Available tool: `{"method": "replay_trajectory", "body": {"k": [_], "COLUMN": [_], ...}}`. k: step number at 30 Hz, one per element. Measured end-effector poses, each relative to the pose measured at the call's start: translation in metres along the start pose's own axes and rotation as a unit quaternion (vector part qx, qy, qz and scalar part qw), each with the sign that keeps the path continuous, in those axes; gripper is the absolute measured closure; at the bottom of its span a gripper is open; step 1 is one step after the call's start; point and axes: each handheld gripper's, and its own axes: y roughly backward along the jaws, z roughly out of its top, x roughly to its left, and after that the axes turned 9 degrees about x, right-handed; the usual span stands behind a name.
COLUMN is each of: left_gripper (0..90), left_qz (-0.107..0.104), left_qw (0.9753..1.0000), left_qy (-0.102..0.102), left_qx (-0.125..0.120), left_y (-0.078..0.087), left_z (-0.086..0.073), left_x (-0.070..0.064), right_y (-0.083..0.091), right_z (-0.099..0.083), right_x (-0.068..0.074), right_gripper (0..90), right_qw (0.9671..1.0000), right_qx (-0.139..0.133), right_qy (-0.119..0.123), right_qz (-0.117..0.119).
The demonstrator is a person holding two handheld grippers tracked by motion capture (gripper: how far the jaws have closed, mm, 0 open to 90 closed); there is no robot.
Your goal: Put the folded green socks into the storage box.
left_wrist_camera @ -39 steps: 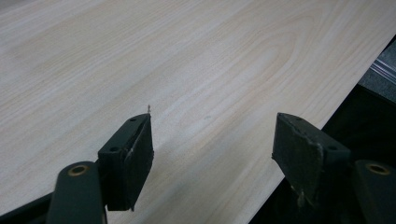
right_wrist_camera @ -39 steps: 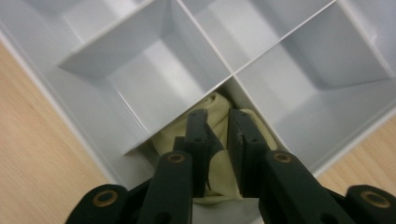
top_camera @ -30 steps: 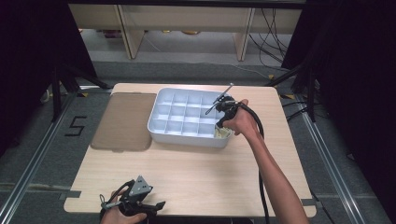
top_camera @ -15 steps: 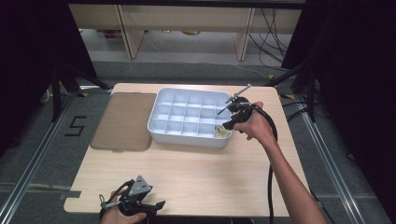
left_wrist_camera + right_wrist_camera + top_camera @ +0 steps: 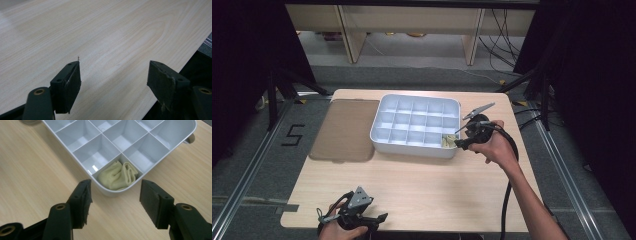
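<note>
We work at a pale wooden table (image 5: 422, 185), the largest thing here. On its far left part lies a flat brown lid (image 5: 344, 130), and just beside that, toward the middle, sits a white tray (image 5: 379, 135) split into many square cells. The tray's cells look bare except for 1 corner cell, the near right one in the high view, where a folded yellow cloth (image 5: 117, 176) lies crumpled and touches the cell walls.

Our right gripper (image 5: 460, 139) hovers just outside that corner of the tray, held in our right hand (image 5: 492, 147), with its cable trailing back along the forearm. In the right gripper view its 2 jaws stand wide apart with nothing between them, one on each side of the tray's rounded corner, above the table and clear of the cloth.

Our left gripper (image 5: 113, 80) rests low at the near left edge of the table, well apart from the tray. Its jaws are also spread wide and hold nothing; bare wood shows between them.
</note>
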Motion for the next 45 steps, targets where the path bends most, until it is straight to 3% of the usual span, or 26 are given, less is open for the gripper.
{"method": "replay_trajectory", "body": {"k": [10, 12, 15, 20, 23, 24, 27, 29, 31, 32, 35, 36, 38, 39, 41, 43, 44, 45], "left_gripper": [24.2, 24.1, 23.9, 23.9, 23.9, 23.9, 23.9, 23.9, 23.9, 23.9, 23.9, 23.9, 23.9, 23.9, 23.9, 23.8, 23.6, 23.6], "left_qz": [0.003, 0.002, 0.002, 0.004, 0.006, 0.003, 0.004, 0.004, 0.004, 0.005, 0.005, 0.007, 0.007, 0.003, 0.004, 0.002, 0.002, 0.008], "left_qw": [1.0, 1.0, 1.0, 1.0, 0.9999, 0.9999, 0.9999, 1.0, 1.0, 1.0, 1.0, 1.0, 0.9999, 1.0, 1.0, 1.0, 1.0, 1.0], "left_qy": [0.008, -0.005, -0.007, -0.008, 0.008, 0.009, -0.009, -0.009, -0.008, -0.009, 0.0, 0.004, 0.008, 0.001, -0.006, 0.001, 0.001, -0.001], "left_qx": [-0.005, -0.002, -0.001, 0.0, -0.005, -0.007, -0.001, -0.001, 0.0, 0.001, -0.006, -0.005, -0.006, -0.001, -0.001, -0.004, -0.004, -0.006], "left_y": [-0.002, -0.001, 0.0, 0.0, -0.002, -0.002, 0.0, 0.0, 0.0, 0.0, -0.001, -0.001, -0.002, -0.001, -0.001, -0.001, -0.001, 0.0], "left_z": [0.0, 0.0, 0.0, 0.0, 0.0, 0.0, 0.0, 0.0, 0.0, 0.0, 0.0, 0.0, 0.0, 0.0, 0.0, 0.0, 0.0, 0.0], "left_x": [-0.001, 0.0, 0.0, 0.0, -0.001, -0.001, 0.0, 0.0, 0.0, 0.0, 0.0, 0.0, -0.001, -0.001, 0.0, -0.001, -0.001, -0.001], "right_y": [-0.008, -0.01, -0.015, -0.017, -0.02, -0.019, -0.023, -0.026, -0.028, -0.026, -0.031, -0.028, -0.032, -0.03, -0.033, -0.033, -0.034, -0.031], "right_z": [-0.023, -0.027, -0.033, -0.042, -0.047, -0.049, -0.054, -0.058, -0.062, -0.064, -0.068, -0.07, -0.072, -0.073, -0.076, -0.079, -0.08, -0.081], "right_x": [0.011, 0.013, 0.012, 0.016, 0.019, 0.019, 0.021, 0.023, 0.023, 0.025, 0.024, 0.026, 0.025, 0.025, 0.028, 0.03, 0.029, 0.031], "right_gripper": [38.2, 37.3, 36.5, 35.9, 35.2, 35.0, 34.1, 33.9, 33.6, 33.4, 32.7, 32.5, 31.6, 31.5, 31.4, 31.1, 31.1, 31.0], "right_qw": [0.9998, 0.9997, 0.9996, 0.9993, 0.9986, 0.9989, 0.9988, 0.9984, 0.9982, 0.9982, 0.9976, 0.9975, 0.9962, 0.9967, 0.9959, 0.9955, 0.9951, 0.9958], "right_qx": [-0.014, -0.011, -0.016, -0.022, -0.042, -0.032, -0.033, -0.04, -0.044, -0.036, -0.06, -0.048, -0.075, -0.068, -0.079, -0.081, -0.085, -0.072], "right_qy": [0.004, -0.004, 0.008, 0.003, -0.004, 0.001, 0.001, -0.011, -0.003, -0.014, -0.008, -0.019, -0.007, -0.001, -0.007, -0.015, -0.005, -0.017], "right_qz": [0.015, 0.022, 0.022, 0.029, 0.031, 0.036, 0.037, 0.039, 0.039, 0.045, 0.035, 0.048, 0.043, 0.045, 0.043, 0.047, 0.051, 0.055]}}
